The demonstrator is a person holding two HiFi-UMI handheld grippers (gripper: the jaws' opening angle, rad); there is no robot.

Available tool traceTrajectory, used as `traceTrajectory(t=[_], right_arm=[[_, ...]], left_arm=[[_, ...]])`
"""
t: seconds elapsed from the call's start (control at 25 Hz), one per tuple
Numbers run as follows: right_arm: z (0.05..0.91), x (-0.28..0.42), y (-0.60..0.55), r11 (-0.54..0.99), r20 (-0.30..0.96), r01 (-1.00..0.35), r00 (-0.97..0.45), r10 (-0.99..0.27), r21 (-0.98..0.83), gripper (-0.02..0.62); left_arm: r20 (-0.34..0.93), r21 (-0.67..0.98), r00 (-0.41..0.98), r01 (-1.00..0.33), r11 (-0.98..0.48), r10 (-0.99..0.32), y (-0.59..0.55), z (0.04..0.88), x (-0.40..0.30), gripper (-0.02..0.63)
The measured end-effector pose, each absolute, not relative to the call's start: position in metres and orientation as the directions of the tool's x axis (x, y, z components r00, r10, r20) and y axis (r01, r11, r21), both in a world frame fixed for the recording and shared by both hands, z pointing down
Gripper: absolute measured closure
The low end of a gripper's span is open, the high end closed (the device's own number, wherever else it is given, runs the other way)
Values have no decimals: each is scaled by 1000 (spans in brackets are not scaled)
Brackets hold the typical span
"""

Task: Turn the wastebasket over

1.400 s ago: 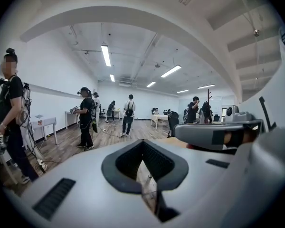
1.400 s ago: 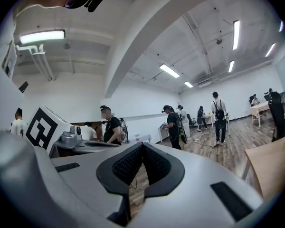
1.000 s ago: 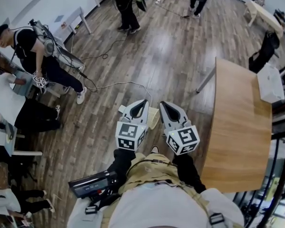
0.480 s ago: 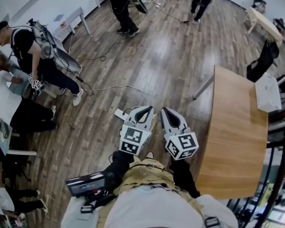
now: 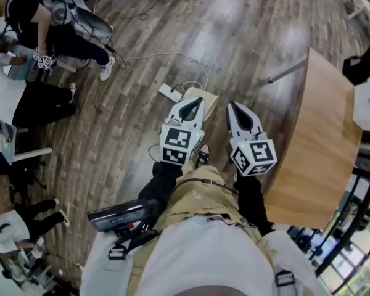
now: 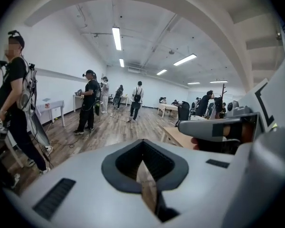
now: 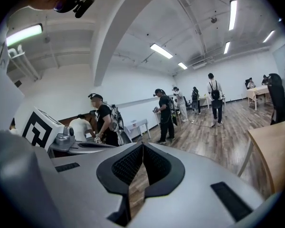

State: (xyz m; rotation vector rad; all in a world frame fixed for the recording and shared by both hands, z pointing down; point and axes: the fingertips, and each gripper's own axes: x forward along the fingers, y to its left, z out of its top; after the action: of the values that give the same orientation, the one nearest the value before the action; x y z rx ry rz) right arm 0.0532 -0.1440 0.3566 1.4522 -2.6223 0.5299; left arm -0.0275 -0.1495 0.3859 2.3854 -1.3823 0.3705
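In the head view my left gripper (image 5: 193, 101) and right gripper (image 5: 235, 106) are held side by side above the wooden floor, both pointing forward. Each is shut with nothing between its jaws. The left gripper view (image 6: 142, 144) and the right gripper view (image 7: 142, 146) show the tips meeting over bare floor. A cream boxy thing (image 5: 208, 97) lies on the floor just past the left gripper's tip, half hidden by it. It may be the wastebasket, but I cannot tell for sure. Neither gripper touches it.
A wooden table (image 5: 317, 140) stands close on the right. A white power strip (image 5: 171, 92) with cables lies on the floor left of the cream thing. People stand and sit at the left (image 5: 55, 23), and others stand further back (image 6: 89, 101).
Both grippers have sunk and moved forward, still shut. The cream thing and the power strip now lie right at the left gripper's tip. The view looks more steeply down.
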Motion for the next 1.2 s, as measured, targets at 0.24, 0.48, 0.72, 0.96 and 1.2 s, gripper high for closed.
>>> traceTrajectory(t=[0.24,0.48,0.72,0.96,1.2], right_arm=[[477,12,-126,469,417,-819,-572,-706,-329,574],[600,-20,-122,457,545,-801,-598,-588,-386,574],[730,-16,-106,382,623,-817,-577,-528,-433,574],[881,-20,-109,364,703,-818,-571,-425,-445,574],[962,-19,-89,368,753,-814,-567,-334,-450,574]], left_arm=[[559,230,442,-896,-381,-702,-128,505,-72,604],[677,232,377,-924,-302,-633,-124,616,-123,604],[763,223,345,-934,-278,-547,-99,739,-154,604],[819,264,355,-931,-253,-451,-89,881,-166,604],[843,296,394,-908,-296,-365,-65,951,-153,604]])
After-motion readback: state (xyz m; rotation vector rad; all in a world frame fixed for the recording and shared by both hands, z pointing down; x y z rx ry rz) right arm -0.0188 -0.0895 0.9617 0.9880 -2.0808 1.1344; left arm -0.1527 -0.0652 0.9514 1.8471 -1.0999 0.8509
